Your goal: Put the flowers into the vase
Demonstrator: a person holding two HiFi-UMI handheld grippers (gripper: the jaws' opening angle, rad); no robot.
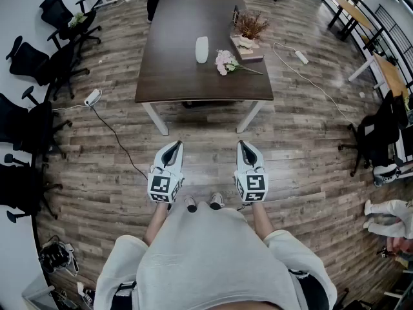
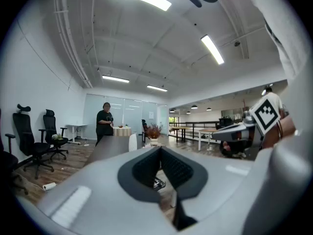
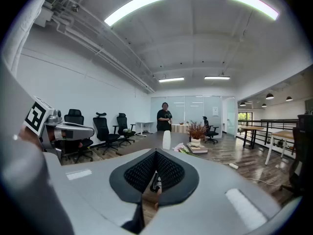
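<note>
Beside the vase [image 1: 202,49], flowers [image 1: 226,62] escape the left gripper view.

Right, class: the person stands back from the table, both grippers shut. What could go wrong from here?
1. The white vase is tall and narrow; a nudge might tip it.
2. The flowers lie close to a potted dried plant, which a reach could knock.
3. A cable trails near the table: a tripping hazard.

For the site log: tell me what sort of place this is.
Most likely an open-plan office or meeting room: black swivel chairs, a long dark table, more desks off to the side, and strip lights overhead.
</note>
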